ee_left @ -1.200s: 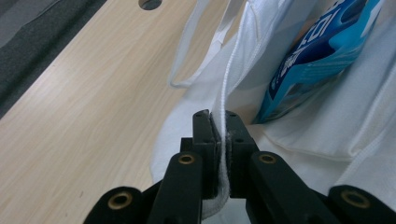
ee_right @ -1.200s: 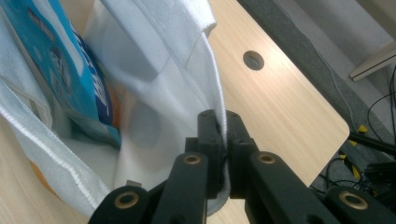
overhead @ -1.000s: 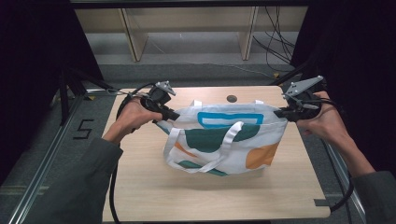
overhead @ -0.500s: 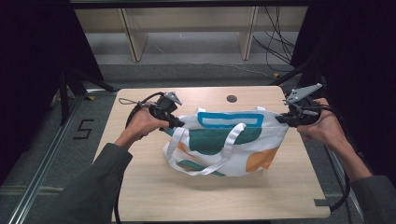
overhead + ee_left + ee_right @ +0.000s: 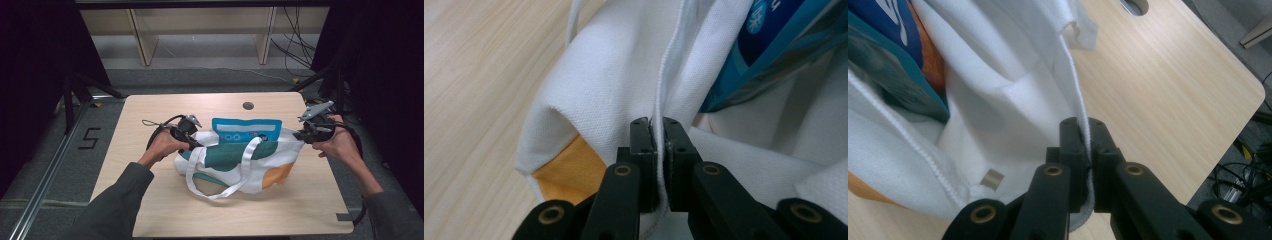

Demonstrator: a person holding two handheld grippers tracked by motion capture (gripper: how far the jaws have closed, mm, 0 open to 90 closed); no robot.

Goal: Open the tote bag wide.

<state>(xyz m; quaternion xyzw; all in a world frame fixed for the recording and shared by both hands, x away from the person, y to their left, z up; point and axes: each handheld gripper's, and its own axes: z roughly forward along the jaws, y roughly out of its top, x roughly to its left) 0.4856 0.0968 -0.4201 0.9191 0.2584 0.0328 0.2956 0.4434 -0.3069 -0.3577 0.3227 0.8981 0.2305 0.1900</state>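
Cloth bag: a white tote bag (image 5: 240,167) with teal and orange patches lies in the centre of the high view, on the near half of the wooden table (image 5: 150,110), mouth facing the far edge.
Contents: a blue packet (image 5: 245,131) stands half out of the bag's mouth, upper centre of that view; whether anything else is inside cannot be told.
Strap: one white handle (image 5: 220,170) loops down over the front panel toward the lower centre; a second handle is not clear.
Left grip: the left gripper (image 5: 656,150) has its jaws pinched tight on the white seam at the bag's left end, cloth squeezed flat between them in the lower centre of the left gripper view.
Right grip: the right gripper (image 5: 1083,150) has its jaws clamped on the rim seam at the bag's right end, bare table beyond it at upper right.
Step in hand: probably holding the two ends of the mouth, to spread or lift the bag.
Doing it well: pull both ends with even tension; keep the mouth level so the packet does not tip out; avoid jerking, since each bite is only on a thin hem.
Count: one bag, one packet, one clear strap, two grippers, two hands, one table with one dark hole (image 5: 248,105) at upper centre.
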